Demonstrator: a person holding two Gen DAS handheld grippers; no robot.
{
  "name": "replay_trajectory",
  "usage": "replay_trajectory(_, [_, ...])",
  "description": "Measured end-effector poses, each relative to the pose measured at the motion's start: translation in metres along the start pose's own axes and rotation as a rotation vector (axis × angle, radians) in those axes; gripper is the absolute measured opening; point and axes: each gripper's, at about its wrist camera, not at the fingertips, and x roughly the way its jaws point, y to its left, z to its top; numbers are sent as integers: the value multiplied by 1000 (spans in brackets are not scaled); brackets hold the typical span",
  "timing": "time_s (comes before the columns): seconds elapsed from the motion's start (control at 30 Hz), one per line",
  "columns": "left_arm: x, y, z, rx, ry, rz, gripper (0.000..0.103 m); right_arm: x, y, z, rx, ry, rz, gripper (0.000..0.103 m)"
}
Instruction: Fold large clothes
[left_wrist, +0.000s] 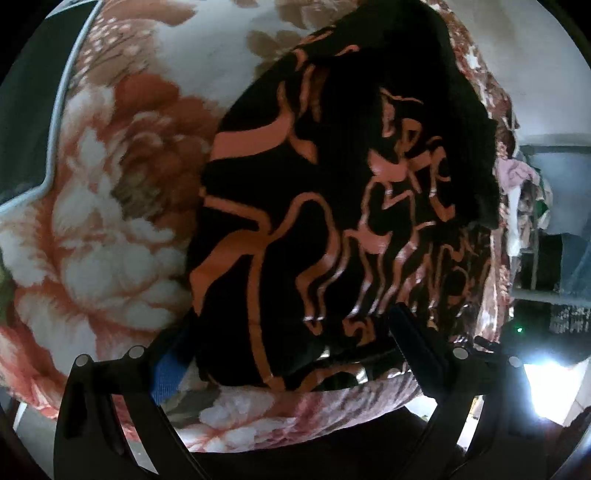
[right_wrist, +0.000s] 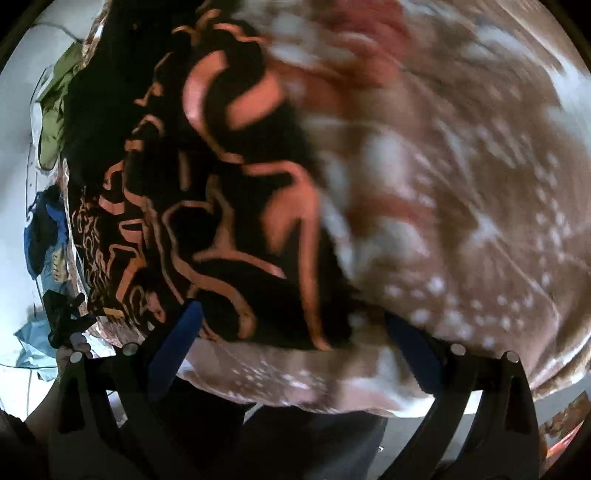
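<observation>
Left hand-held gripper (left_wrist: 291, 339) spread, black garment (left_wrist: 332, 192) on floral blanket (left_wrist: 110, 221).

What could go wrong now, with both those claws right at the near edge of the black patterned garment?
1. The garment lies on a soft floral blanket. Either open gripper, left or right, might pinch blanket along with cloth.
2. The far end looks bunched already, so lifting the near hem could carry creases into the fold.
3. The garment sits near the bed's edge, and a tug towards the person might slide it off.
</observation>
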Motion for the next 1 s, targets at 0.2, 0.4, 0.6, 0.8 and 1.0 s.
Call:
replay_trajectory(0.2, [9, -12, 8, -1, 7, -85, 93, 6, 26, 7, -30, 2, 111, 100])
replay_trajectory(0.4, [20, -30, 13, 68, 57, -89, 86, 21, 18, 16, 11, 15, 186, 99])
replay_trajectory(0.6, [22, -1, 14, -26, 54, -98, 51, 19, -2, 22, 99, 37, 253, 79])
replay_trajectory(0.8, [25, -5, 16, 6, 83, -89, 21, 10, -11, 18, 81, 57, 187, 36])
replay_trajectory(1.0, [14, -22, 19, 21, 72, -72, 14, 2, 16, 14, 56, 40, 167, 20])
